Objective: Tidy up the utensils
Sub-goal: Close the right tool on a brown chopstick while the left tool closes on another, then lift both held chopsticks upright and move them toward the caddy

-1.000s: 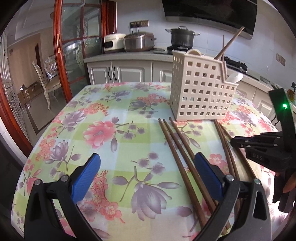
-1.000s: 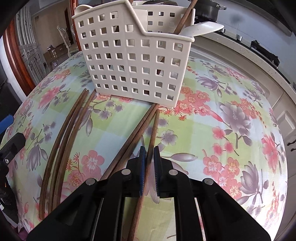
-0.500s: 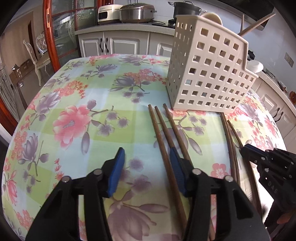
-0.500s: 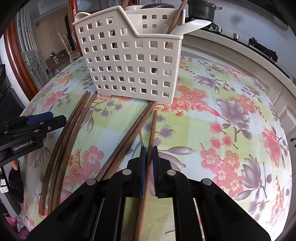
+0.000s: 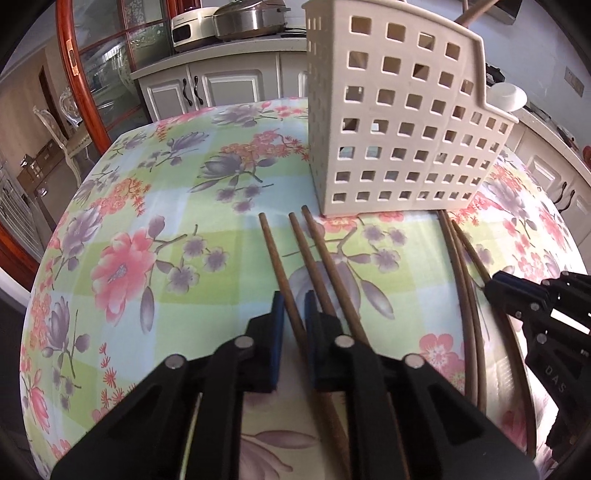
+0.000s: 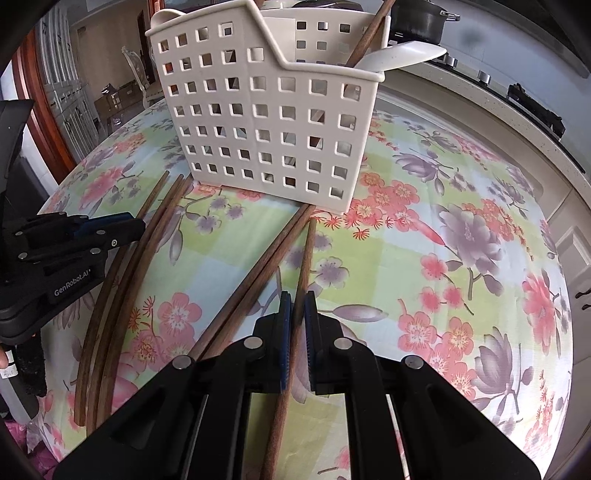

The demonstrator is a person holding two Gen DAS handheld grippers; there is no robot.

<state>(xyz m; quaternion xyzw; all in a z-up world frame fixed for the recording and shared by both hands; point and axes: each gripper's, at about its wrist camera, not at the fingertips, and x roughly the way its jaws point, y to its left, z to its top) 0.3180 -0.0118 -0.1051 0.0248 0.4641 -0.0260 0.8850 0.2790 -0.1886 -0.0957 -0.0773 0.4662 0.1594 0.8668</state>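
Observation:
A cream perforated utensil basket (image 5: pixel 399 122) stands on the floral tablecloth; it also shows in the right wrist view (image 6: pixel 266 122) with a chopstick and a white spoon (image 6: pixel 402 55) inside. Three brown chopsticks lie in front of it on the left and three on the right. My left gripper (image 5: pixel 293 314) is shut on the leftmost chopstick (image 5: pixel 275 258) of the left group. My right gripper (image 6: pixel 297 314) is shut on the rightmost chopstick (image 6: pixel 306 258) of the right group. Each gripper shows in the other's view: the right gripper (image 5: pixel 496 290), the left gripper (image 6: pixel 135 227).
The round table (image 5: pixel 122 229) drops off at its edges. Kitchen cabinets and a counter with cookers (image 5: pixel 243 22) stand behind. A red-framed glass door (image 5: pixel 74 74) is at the left. A black pot (image 6: pixel 421 18) sits on the stove.
My left gripper moved forward and right toward the basket and closed from wide open onto the leftmost chopstick. My right gripper stayed shut on its chopstick, barely moving.

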